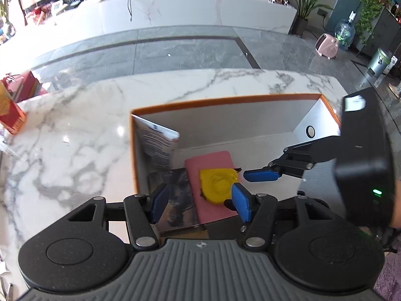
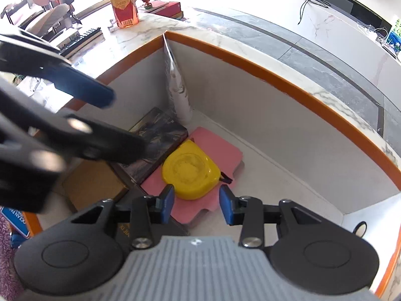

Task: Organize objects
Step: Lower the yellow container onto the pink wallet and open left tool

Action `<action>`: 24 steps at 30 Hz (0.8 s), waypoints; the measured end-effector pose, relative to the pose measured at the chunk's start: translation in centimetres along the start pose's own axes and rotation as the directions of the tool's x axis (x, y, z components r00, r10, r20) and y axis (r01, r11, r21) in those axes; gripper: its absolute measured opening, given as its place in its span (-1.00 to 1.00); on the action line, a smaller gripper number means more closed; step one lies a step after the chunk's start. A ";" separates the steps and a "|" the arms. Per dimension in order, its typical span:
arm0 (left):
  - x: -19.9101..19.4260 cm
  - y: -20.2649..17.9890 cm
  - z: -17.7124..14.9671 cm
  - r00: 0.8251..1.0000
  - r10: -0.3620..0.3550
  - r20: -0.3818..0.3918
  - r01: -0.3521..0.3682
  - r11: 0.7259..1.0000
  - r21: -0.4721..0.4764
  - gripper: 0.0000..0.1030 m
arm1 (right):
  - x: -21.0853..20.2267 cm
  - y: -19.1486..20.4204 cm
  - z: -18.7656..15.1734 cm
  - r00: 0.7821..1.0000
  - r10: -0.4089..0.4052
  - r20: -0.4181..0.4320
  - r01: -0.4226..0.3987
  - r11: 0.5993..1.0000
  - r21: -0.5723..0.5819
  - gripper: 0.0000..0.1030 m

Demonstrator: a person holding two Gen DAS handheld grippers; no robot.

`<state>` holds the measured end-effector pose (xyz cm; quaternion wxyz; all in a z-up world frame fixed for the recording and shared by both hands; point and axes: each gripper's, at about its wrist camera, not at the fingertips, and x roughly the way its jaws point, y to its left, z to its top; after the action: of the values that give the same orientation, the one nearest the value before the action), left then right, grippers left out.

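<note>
A yellow tape measure (image 1: 217,183) (image 2: 191,173) lies on a pink pad (image 1: 213,165) (image 2: 220,150) inside an orange-rimmed white box (image 1: 225,99) (image 2: 275,77). A dark book (image 1: 175,200) (image 2: 158,138) lies beside the pad, and a booklet (image 1: 155,143) (image 2: 179,92) leans in the box's corner. My left gripper (image 1: 200,202) is open and empty above the box, over the book and pad. My right gripper (image 2: 196,203) is open and empty, just short of the tape measure; one of its fingers (image 1: 260,175) shows in the left wrist view.
The box stands on a white marble table (image 1: 75,150). An orange carton (image 1: 10,115) (image 2: 124,5) stands at the table's far end. A brown flat item (image 2: 92,188) lies in the box beside the book. Grey floor and a white counter (image 1: 188,7) lie beyond.
</note>
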<state>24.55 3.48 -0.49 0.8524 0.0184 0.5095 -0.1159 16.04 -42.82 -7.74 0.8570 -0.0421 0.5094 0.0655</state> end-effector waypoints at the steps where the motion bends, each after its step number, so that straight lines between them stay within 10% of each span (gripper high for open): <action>1: -0.4 0.2 -0.1 1.000 0.001 0.011 -0.001 1.000 0.002 0.28 | 0.4 0.1 0.2 1.000 -0.004 -0.013 0.004 1.000 -0.001 -0.09; 9: -1.2 1.0 -1.1 0.998 0.055 0.041 -0.057 0.998 0.040 0.26 | 1.8 1.2 1.2 0.999 -0.034 -0.014 0.033 0.999 -0.031 -0.05; 12: -1.1 1.4 -1.5 0.998 0.042 0.036 -0.043 0.999 0.026 0.25 | 2.0 1.7 1.5 0.998 -0.066 -0.003 0.065 0.994 -0.082 -0.40; 24: -1.4 2.2 -2.0 0.998 0.046 0.033 -0.046 0.999 0.015 0.23 | 1.5 0.5 3.6 0.992 -0.058 0.115 0.062 0.998 -0.029 -0.61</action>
<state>22.69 6.18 -0.42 0.8628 0.0349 0.4941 -0.1005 19.84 -41.75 -7.37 0.8856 -0.0676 0.4568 0.0502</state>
